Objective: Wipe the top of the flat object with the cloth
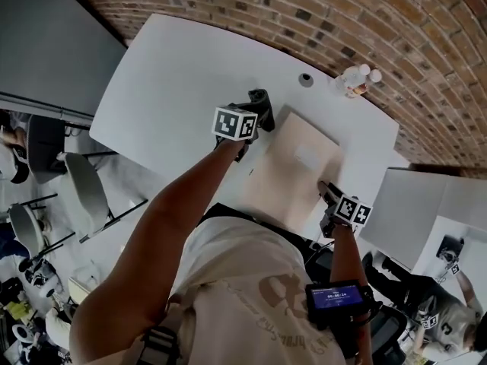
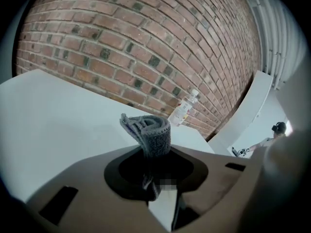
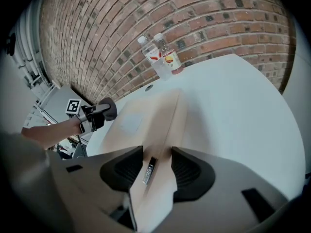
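A flat tan box (image 1: 298, 169) lies on the white table (image 1: 175, 82), right of the middle. My left gripper (image 1: 257, 111) is beside the box's far left corner, shut on a folded dark grey cloth (image 1: 261, 97). In the left gripper view the cloth (image 2: 151, 132) stands up from between the jaws, over bare table. My right gripper (image 1: 329, 194) rests at the box's near right edge. In the right gripper view its jaws stand wide, one on each side of the box's long edge (image 3: 160, 130), and do not clamp it. That view also shows the left gripper (image 3: 99, 111) beyond the box.
Two water bottles (image 1: 356, 78) stand at the table's far edge by the brick wall (image 1: 319, 6), next to a round cable hole (image 1: 306, 79). A second white table (image 1: 426, 204) sits to the right. Chairs (image 1: 84, 188) stand left of the table.
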{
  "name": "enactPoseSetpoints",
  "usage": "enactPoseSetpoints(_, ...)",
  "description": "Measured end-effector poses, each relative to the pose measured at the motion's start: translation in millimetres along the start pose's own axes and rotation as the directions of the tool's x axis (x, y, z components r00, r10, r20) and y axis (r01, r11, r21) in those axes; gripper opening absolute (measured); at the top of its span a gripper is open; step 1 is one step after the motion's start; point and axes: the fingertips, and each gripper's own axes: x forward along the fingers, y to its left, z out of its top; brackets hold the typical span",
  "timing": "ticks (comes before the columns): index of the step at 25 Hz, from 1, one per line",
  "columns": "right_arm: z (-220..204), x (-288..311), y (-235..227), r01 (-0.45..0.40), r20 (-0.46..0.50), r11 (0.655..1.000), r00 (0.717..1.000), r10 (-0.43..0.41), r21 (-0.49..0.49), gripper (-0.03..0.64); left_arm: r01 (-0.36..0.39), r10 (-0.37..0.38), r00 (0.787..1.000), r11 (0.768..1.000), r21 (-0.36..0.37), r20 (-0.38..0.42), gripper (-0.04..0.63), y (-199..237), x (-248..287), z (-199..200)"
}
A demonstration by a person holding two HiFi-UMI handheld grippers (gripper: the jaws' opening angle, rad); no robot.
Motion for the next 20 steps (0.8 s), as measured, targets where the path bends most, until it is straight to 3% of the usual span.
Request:
enactPoseSetpoints(5, 2, -2, 0, 0.022, 0.002, 1.000, 1.000, -0.022, 0.010, 0.196, 0.024, -0.014, 0.997, 0.991, 0.131, -0.075, 0.106, -5, 47, 11)
enactPoseSetpoints(9, 1, 0, 2, 0.027, -0.002, 0.999, 1.000, -0.027, 0.025, 0.195, 0.046, -0.007, 0.988, 0.967, 0.251, -0.154, 0.106, -10, 72, 5)
enactPoseSetpoints(11, 2, 1, 1, 0.029, -0.004, 0.999, 1.000, -0.029, 0.033, 0.195, 0.094, -0.039, 0.979, 0.956, 0.277, -0.200, 0.106, -16, 82, -2)
enactPoseSetpoints(15, 2, 1, 0, 0.035, 0.002, 0.998, 0.999, -0.036, 0.057, 0.195, 0.233, -0.182, 0.956, 0.949, 0.214, -0.231, 0.103, -35, 82, -10)
enactPoseSetpoints(20, 0, 1, 1, 0.036, 0.008, 0.996, 0.999, -0.036, 0.078, 0.195, 0.296, -0.257, 0.933, 0.947, 0.128, -0.251, 0.103, -39, 68, -21)
